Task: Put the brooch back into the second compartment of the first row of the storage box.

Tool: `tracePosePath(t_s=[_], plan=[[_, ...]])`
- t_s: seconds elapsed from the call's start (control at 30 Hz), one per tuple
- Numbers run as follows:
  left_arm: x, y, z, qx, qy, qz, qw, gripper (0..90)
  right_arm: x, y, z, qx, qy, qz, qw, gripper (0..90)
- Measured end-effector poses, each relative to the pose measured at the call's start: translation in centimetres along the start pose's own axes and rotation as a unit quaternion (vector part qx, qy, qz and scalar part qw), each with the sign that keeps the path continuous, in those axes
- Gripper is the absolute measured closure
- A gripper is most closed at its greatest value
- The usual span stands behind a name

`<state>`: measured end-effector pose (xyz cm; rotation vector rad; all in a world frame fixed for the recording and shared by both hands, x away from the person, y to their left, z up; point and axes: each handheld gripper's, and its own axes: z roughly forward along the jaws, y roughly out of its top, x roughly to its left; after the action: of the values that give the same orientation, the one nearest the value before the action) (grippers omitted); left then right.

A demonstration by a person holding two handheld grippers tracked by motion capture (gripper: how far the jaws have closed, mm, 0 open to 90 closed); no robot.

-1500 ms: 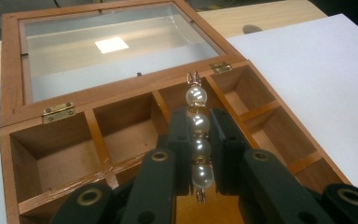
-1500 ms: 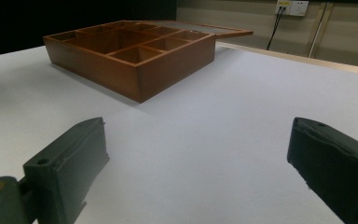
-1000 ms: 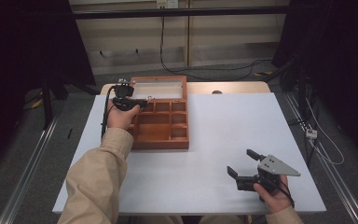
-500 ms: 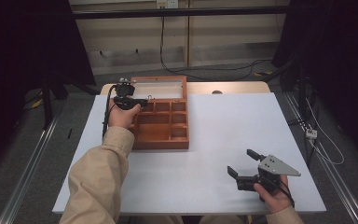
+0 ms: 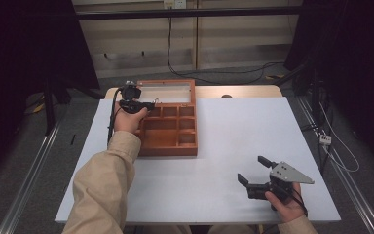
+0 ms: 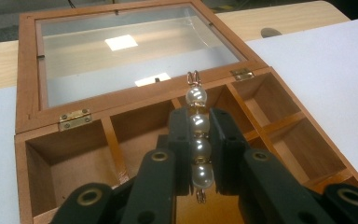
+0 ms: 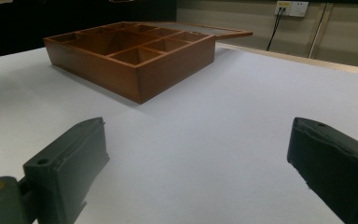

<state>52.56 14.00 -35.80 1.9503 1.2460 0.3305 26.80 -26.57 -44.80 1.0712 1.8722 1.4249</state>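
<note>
Where the left claw (image 6: 197, 149) clamps, the pearl string (image 6: 198, 140) sits between.

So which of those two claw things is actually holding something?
The left gripper, over the wooden box: its jaws pinch a short pearl strand. The right gripper gapes open, with nothing between its jaws.

Glossy pearl strand (image 6: 198, 140), varnished wood box (image 6: 121, 154) w/ glass lid (image 6: 130, 51)

From above my side, the high view looks forward and down over the bench (image 5: 233, 146). My gripper cameras sit low and close; all three share the wooden box (image 5: 168, 141).
</note>
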Motion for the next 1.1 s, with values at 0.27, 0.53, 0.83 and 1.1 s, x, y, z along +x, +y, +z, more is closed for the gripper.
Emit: tracePosePath(t_s=[0.27,0.53,0.83,1.1], plan=[[0.1,0.1,0.2,0.003,0.0,0.001,1.0,80.1,0.0,0.0,0.0,0.0,0.0,0.0,1.0,4.1],[0.4,0.0,0.6,0.004,0.001,0.001,1.0,80.1,0.0,0.0,0.0,0.0,0.001,-0.001,1.0,4.1],[0.6,-0.1,1.1,0.005,0.007,-0.004,1.0,80.2,-0.1,0.0,0.0,0.001,0.001,-0.001,1.0,4.1],[0.7,-0.2,1.6,0.008,0.012,-0.004,0.9999,80.1,-0.1,0.0,0.0,0.001,0.001,-0.001,1.0,4.1]])
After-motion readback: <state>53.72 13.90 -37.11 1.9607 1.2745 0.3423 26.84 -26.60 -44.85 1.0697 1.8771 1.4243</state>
